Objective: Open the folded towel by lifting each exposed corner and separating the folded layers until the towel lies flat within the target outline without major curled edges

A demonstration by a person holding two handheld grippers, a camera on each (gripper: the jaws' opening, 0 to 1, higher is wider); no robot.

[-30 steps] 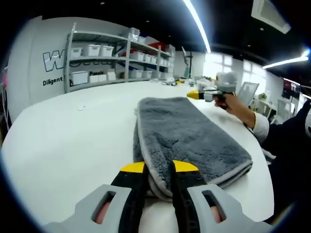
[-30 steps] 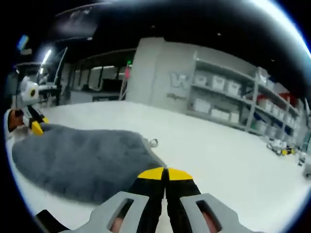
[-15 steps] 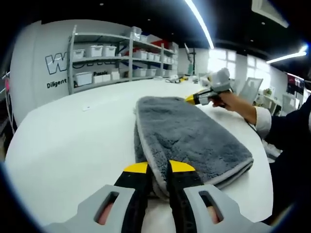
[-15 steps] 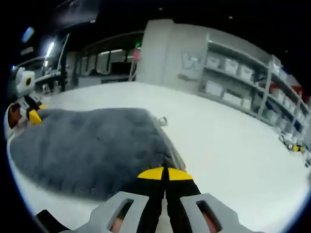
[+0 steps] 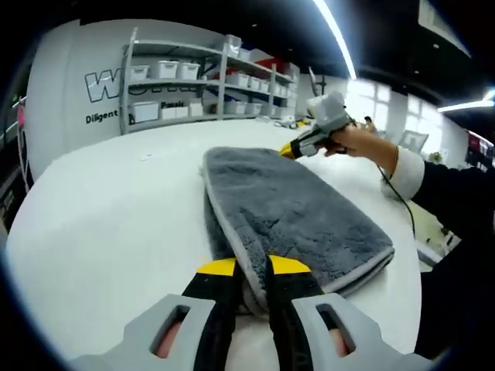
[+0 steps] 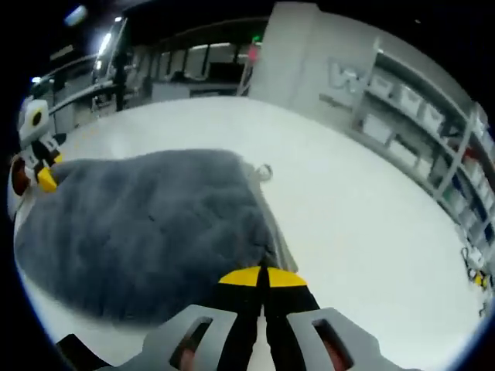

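The left gripper (image 5: 249, 267) rises from the bottom of the left gripper view with its yellow-tipped jaws pinched on the near corner of the grey towel (image 5: 290, 209); a strip of the towel's pale hem shows in the narrow gap between the tips. The towel is folded, with at least two layers stacked at that corner and a darker under-layer showing along its left side. It lies on the white table (image 5: 108, 216), running away from this gripper toward the far side, its right edge near the table's right edge.

At the towel's far end, the right gripper (image 5: 292, 150) reaches in from the right, held in a person's hand (image 5: 352, 143) with a white cuff and dark sleeve behind it; its yellow tips sit at the towel's far edge.

In the right gripper view, the right gripper (image 6: 263, 276) has its jaws drawn together, tips touching, right at the near edge of the towel (image 6: 155, 224); whether any cloth is caught between them cannot be told. A small hanging loop (image 6: 264, 171) sticks out from the towel's right edge onto the bare table (image 6: 363, 224). At the far left, the left gripper (image 6: 42, 176) sits at the opposite end of the towel.

Beyond the table stand shelves with white bins (image 5: 178, 85) against a wall.
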